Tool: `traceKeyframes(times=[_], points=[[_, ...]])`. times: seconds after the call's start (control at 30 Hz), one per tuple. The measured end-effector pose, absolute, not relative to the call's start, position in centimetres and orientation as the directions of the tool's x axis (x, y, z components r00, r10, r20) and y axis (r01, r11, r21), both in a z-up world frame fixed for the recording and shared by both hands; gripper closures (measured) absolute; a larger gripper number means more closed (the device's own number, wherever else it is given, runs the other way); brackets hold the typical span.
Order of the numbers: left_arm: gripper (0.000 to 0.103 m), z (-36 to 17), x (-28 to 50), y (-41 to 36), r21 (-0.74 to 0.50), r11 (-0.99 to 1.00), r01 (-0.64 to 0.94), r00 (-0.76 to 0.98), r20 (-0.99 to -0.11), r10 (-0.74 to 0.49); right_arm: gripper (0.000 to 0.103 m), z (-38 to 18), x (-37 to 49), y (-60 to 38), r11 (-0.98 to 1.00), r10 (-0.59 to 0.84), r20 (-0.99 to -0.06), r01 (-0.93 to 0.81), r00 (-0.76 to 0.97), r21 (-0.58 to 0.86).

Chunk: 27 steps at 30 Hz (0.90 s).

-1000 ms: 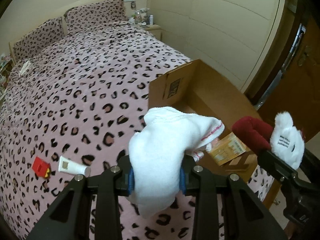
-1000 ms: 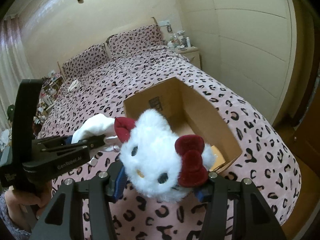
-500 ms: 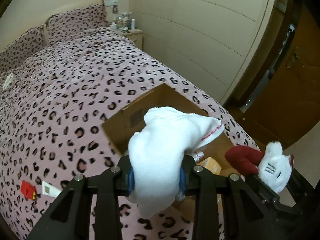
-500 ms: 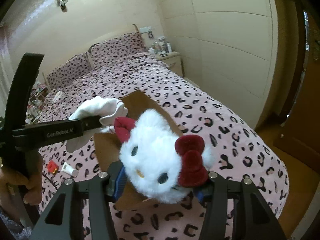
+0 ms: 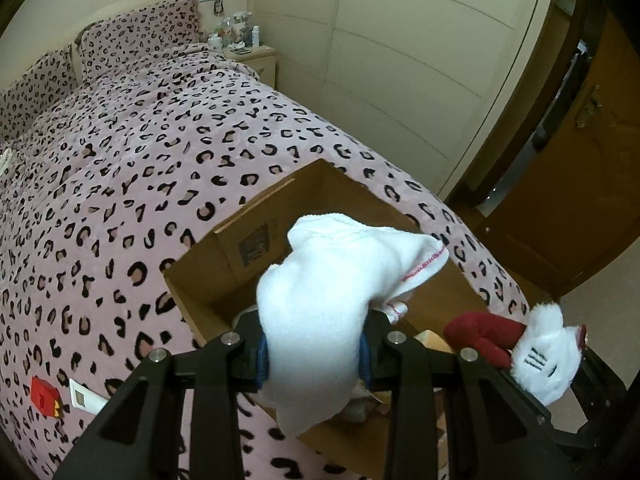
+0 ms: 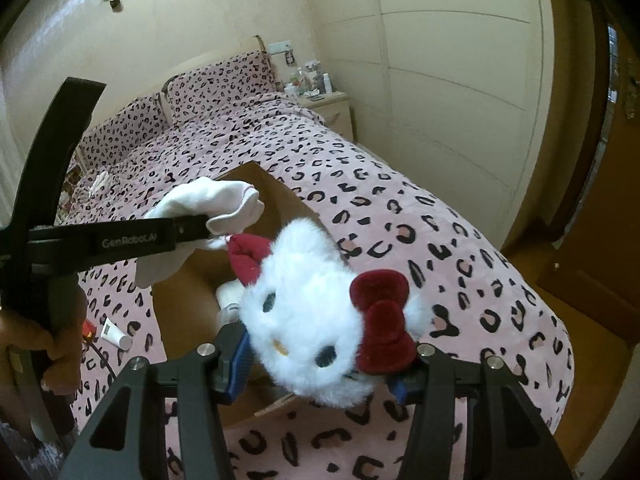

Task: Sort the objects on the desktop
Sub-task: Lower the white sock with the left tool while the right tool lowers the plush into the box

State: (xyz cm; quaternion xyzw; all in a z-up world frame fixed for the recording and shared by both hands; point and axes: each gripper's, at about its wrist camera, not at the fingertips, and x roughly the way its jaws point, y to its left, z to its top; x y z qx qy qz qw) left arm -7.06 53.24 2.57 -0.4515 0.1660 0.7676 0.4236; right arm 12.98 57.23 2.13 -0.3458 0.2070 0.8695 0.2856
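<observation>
The biggest change is in how the cardboard box sits to me: a second ago it lay ahead and to the right of my left gripper, and now both my loads hang over its open top, so I judge the carry is nearly done and the release is what remains. The box rests on the leopard-print bed, near the bed's foot, its flaps up. My left jaws are pinched almost fully together on a white sock, which bulges above the pads and droops below them over the box's near wall. My right gripper stands about half open, its pads pressed into the sides of a white plush cat with red bows, held over the box's near right corner. Inside the box I can make out a yellowish packet and something pale beneath the sock; the rest is hidden. Left of the box, a white tube and a small red block lie unsorted on the bed.
</observation>
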Motion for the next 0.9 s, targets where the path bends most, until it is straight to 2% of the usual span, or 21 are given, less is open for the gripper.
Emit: traceKeyframes(times=[0.3, 0.9], points=[[0.069, 0.9, -9.9, 52.4, -0.143, -0.582, -0.801, -0.213, -0.839, 0.500, 0.049, 1.1, 9.6, 56.2, -0.788, 0.337, -0.736, -0.604, -0.587, 0.121], [0.068, -2.7, -9.4, 53.7, -0.090, -0.562, -0.822, -0.215, -0.865, 0.453, 0.049, -2.1, 7.3, 55.7, -0.815, 0.324, -0.784, -0.577, -0.530, 0.053]])
